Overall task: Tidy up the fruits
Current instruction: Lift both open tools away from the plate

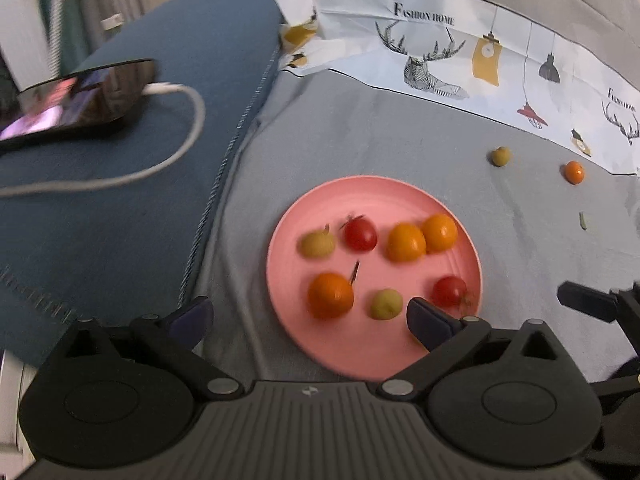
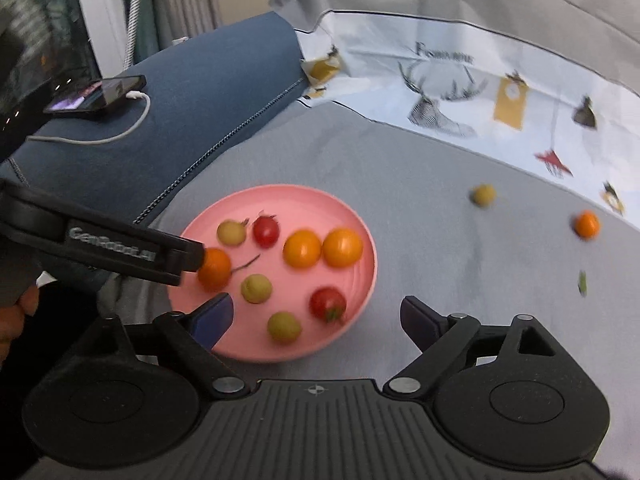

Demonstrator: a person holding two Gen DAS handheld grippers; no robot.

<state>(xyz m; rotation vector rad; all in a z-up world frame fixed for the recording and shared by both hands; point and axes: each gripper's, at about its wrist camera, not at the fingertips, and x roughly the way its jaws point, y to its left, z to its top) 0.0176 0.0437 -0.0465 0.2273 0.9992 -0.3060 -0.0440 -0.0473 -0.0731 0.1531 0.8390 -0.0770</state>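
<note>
Both views are blurred; the left hand-held gripper (image 1: 308,316) hides part of the pink plate (image 1: 472,248). Both it and the right hand-held gripper (image 2: 316,320) gape empty. Two small fruits (image 1: 501,156) lie well apart on open grey bedsheet (image 1: 400,136).

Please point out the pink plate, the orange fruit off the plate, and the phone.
pink plate (image 1: 404,196), left wrist view, bare far rim.
loose orange fruit (image 1: 574,171), left wrist view, its middle.
phone (image 2: 96,96), right wrist view, its screen.

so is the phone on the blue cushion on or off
On: the phone screen glows with a pinkish image, and a white cable is plugged into its end.
</note>
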